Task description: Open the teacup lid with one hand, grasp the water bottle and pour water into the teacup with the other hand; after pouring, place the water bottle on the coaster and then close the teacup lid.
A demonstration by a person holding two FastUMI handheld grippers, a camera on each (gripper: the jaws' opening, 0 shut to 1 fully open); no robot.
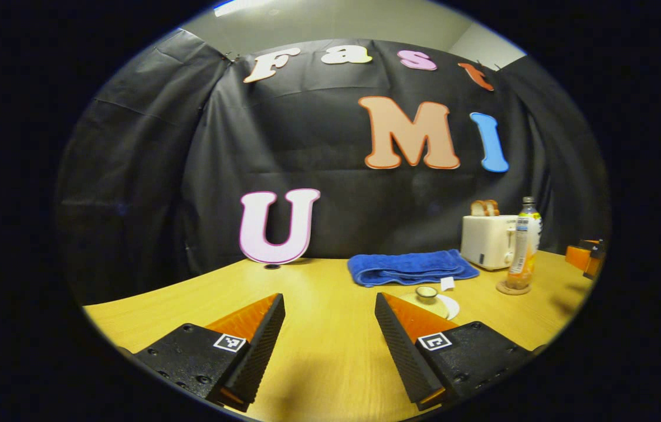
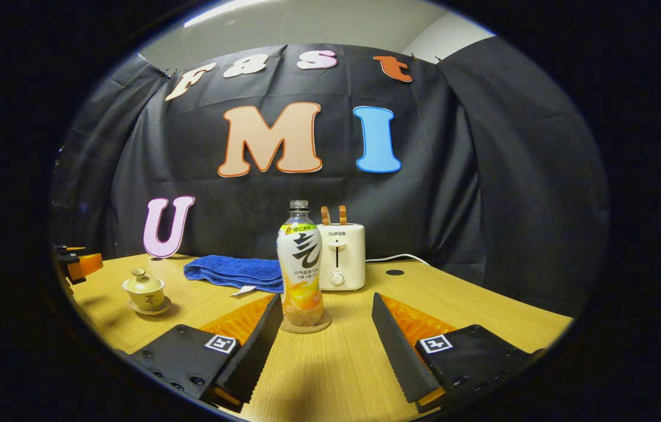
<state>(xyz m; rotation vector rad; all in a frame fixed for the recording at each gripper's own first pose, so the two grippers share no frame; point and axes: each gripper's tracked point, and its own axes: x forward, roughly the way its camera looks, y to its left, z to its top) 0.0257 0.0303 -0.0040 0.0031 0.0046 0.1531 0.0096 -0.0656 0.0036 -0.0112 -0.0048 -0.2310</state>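
Both tools, left [image 1: 330,328] and right [image 2: 324,328], hang spread; water bottle [image 2: 301,269] stands on coaster [image 2: 307,326].

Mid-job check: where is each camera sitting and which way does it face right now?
Left gripper view: rides the left claw, low over the table, facing the wall; its open fingers show, teacup just ahead on the right.
Right gripper view: rides the right claw, low, aimed at the water bottle on its coaster; open fingers show.
Shared: teacup, bottle, blue towel, toaster.
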